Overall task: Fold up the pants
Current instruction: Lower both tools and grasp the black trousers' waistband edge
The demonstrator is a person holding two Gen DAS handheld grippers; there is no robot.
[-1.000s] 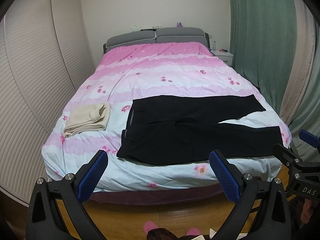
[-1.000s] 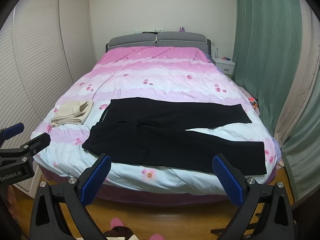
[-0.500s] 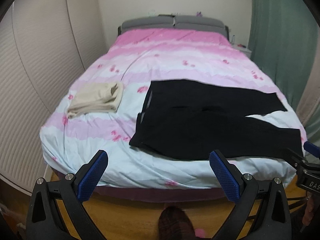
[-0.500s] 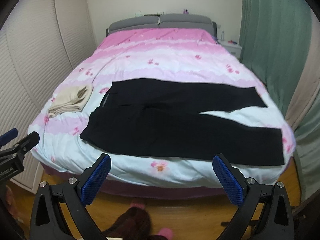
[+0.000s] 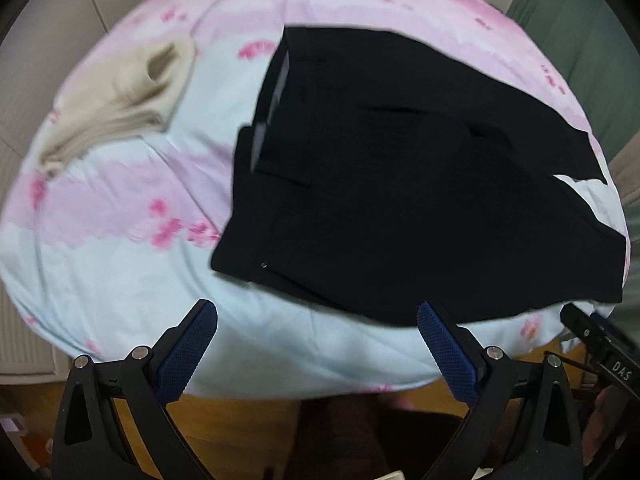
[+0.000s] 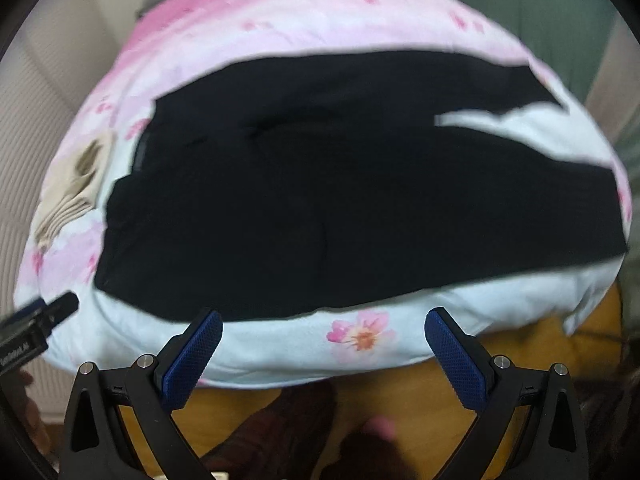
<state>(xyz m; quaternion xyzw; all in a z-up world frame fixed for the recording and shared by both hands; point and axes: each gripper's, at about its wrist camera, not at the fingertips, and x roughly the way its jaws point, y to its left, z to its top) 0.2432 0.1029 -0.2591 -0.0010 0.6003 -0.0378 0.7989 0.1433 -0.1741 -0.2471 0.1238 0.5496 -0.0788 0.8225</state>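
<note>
Black pants [image 5: 420, 184] lie flat on the bed, waistband to the left, both legs running right. They also fill the middle of the right wrist view [image 6: 340, 192]. My left gripper [image 5: 318, 346] is open and empty, just short of the bed's near edge below the waist corner. My right gripper [image 6: 324, 344] is open and empty, just short of the near edge below the nearer leg. Each gripper shows at the edge of the other's view.
A folded beige garment [image 5: 120, 96] lies on the pink and pale blue floral duvet [image 5: 100, 264] left of the pants. Wooden floor [image 6: 400, 400] lies below the bed edge. A green curtain [image 5: 580, 20] hangs at the right, white slatted closet doors [image 6: 24, 120] at the left.
Both grippers have moved forward and down toward the bed's near edge, so the pants look much larger. Both stayed open.
</note>
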